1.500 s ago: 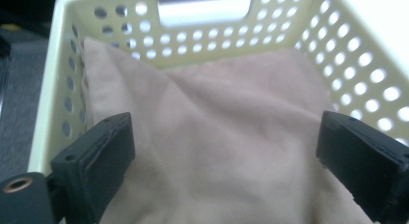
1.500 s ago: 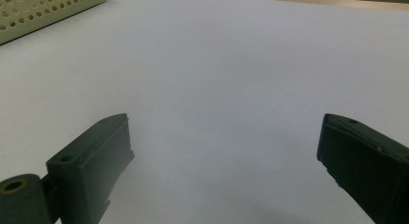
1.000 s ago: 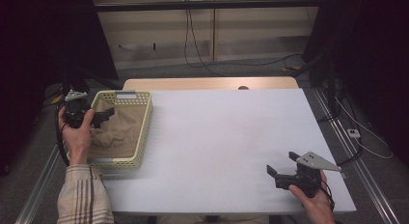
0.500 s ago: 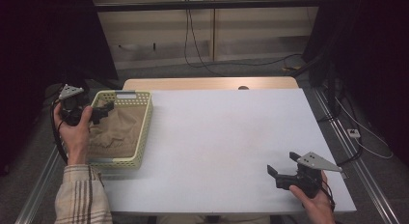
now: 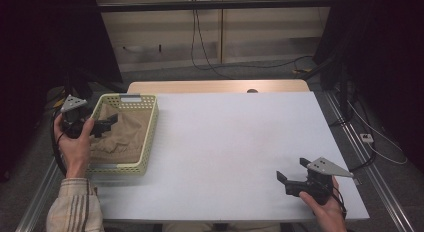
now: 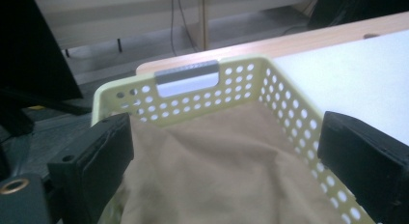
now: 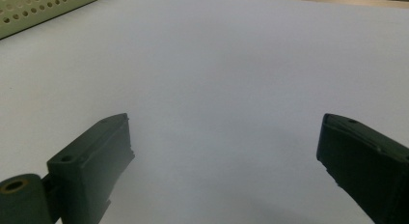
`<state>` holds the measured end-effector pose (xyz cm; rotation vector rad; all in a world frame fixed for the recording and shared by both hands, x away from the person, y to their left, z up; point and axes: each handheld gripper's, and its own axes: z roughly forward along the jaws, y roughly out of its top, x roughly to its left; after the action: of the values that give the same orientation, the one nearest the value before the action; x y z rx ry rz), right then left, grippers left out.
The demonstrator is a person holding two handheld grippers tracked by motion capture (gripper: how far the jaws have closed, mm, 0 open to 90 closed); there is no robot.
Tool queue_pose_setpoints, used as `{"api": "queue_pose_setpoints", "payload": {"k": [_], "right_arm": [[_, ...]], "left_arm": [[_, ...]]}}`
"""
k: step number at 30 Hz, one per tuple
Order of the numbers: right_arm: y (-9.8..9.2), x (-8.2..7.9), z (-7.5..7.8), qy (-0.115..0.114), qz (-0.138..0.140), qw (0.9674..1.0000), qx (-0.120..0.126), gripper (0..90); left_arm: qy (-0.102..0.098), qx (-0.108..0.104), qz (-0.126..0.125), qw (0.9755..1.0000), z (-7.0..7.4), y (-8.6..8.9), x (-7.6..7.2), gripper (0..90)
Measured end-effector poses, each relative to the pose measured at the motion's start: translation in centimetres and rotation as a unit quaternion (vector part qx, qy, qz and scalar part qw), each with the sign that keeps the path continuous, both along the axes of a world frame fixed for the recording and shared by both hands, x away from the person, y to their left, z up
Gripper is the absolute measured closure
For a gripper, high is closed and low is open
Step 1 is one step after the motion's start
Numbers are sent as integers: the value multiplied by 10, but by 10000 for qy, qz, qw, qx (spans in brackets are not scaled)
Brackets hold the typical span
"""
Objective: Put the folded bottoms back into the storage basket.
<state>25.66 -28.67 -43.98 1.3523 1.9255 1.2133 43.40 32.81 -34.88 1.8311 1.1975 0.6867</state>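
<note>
Two claws gaped wide, empty: left claw (image 5: 107, 123) over the basket (image 5: 150, 123) cloth (image 5: 125, 137) at nine o'clock, right claw (image 5: 291, 173) at five on the desk (image 5: 230, 137).

White table (image 5: 225, 142) spans centre of room, pale wooden board (image 5: 215, 86) showing along its far edge, small dark hole (image 5: 252, 91) in board right of middle. Beyond, beige cabinet fronts (image 5: 220, 27) under dark horizontal rail (image 5: 215, 4), black cables (image 5: 200, 37) hanging down them and trailing across grey floor. White power strip (image 5: 367, 138) lies on floor right of table. Dark panels flank both sides.
</note>
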Motion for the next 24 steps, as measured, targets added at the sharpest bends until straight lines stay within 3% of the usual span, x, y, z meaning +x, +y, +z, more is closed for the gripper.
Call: {"api": "queue_pose_setpoints", "payload": {"k": [2,6,8,14,17,18,22,24], "right_arm": [[0,0,0,-9,4,10000,-3,52],[-1,0,0,-15,3,10000,-3,52],[-1,-1,0,-11,2,10000,-8,52],[-1,-1,1,-48,14,10000,16,52],[0,-1,1,-39,9,10000,3,52],[0,-1,1,-39,9,10000,3,52],[0,-1,0,-33,-10,10000,-10,52],[0,-1,0,-42,-8,10000,-12,52]], "left_arm": [[36,-95,68,9999,2,3,-4,58],[80,-90,77,9999,4,6,-7,58],[12,-273,0,9996,6,9,-11,57],[73,-311,85,9995,8,14,-18,57],[201,-129,-6,9997,9,15,-23,58],[185,-48,2,9998,11,16,-25,58],[143,-63,53,9999,13,19,-31,57],[142,121,-9,9998,12,18,-36,57]]}}
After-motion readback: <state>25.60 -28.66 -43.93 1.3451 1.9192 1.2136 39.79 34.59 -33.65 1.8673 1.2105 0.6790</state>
